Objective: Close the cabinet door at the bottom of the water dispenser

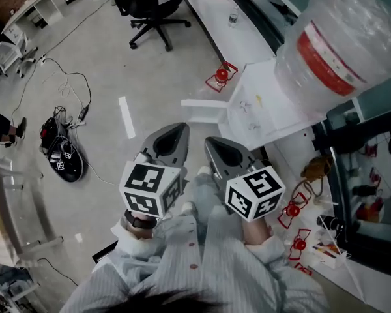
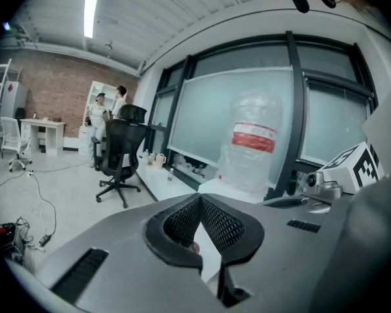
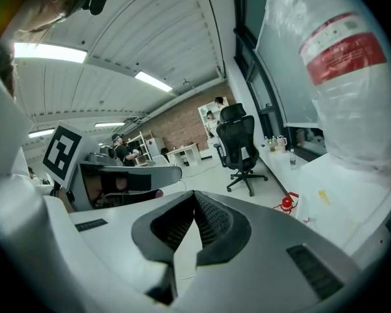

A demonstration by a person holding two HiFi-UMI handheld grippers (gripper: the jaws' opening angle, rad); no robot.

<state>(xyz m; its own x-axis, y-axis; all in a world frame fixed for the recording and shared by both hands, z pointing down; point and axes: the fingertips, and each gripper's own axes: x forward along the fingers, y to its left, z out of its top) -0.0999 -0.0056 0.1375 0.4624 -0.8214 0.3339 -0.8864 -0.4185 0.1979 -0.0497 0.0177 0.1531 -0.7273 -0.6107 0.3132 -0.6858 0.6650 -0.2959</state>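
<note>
Cabinet door [image 1: 204,110]: from the head view it seems to be the white panel that juts out low from the water dispenser [image 1: 264,106], over the floor [image 1: 117,70]. It lies just ahead of both grippers and neither touches it. How far it stands open I cannot tell from above.

The left gripper [image 2: 199,199] has its fingers [image 2: 220,223] together, the ribbed black pads meeting at their tips with nothing clamped between them. The right gripper [image 3: 194,196] is the same: its fingers [image 3: 213,225] meet at the tips and hold nothing. Both grippers sit side by side, close but apart, and point forward and slightly down toward the panel. Behind each sits its marker cube, the left one [image 1: 150,188] and the right one [image 1: 255,191], carried on arms in pale striped sleeves [image 1: 202,259].

On top of the dispenser stands a large clear water bottle [image 1: 329,47] with a red label. A small red object [image 1: 221,75] lies on the floor beside the dispenser, and more red ones [image 1: 294,210] lie to the right of the right gripper. Farther off, a black office chair [image 1: 153,5] stands near a long white surface [image 1: 238,34] along the window. A black device with cables [image 1: 64,152] lies on the floor well to the left.
</note>
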